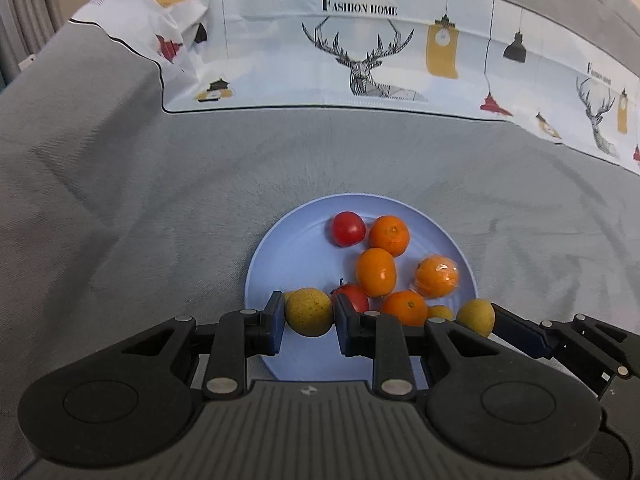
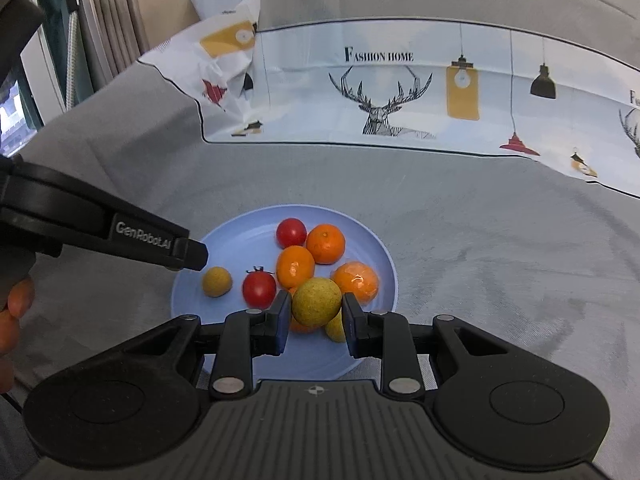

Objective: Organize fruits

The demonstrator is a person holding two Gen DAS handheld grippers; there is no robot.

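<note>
A light blue plate on grey cloth holds two red tomatoes, several oranges, one orange in clear wrap and a small yellow fruit. My left gripper is shut on a yellow-green round fruit just over the plate's near left rim. My right gripper is shut on another yellow-green fruit above the plate's near middle. In the right wrist view the left gripper's finger reaches in from the left, with its fruit at the tip.
Grey cloth covers the surface around the plate. A white printed cloth with deer and lamps lies across the back, crumpled at its left end. Curtains hang at far left. A person's hand grips the left tool.
</note>
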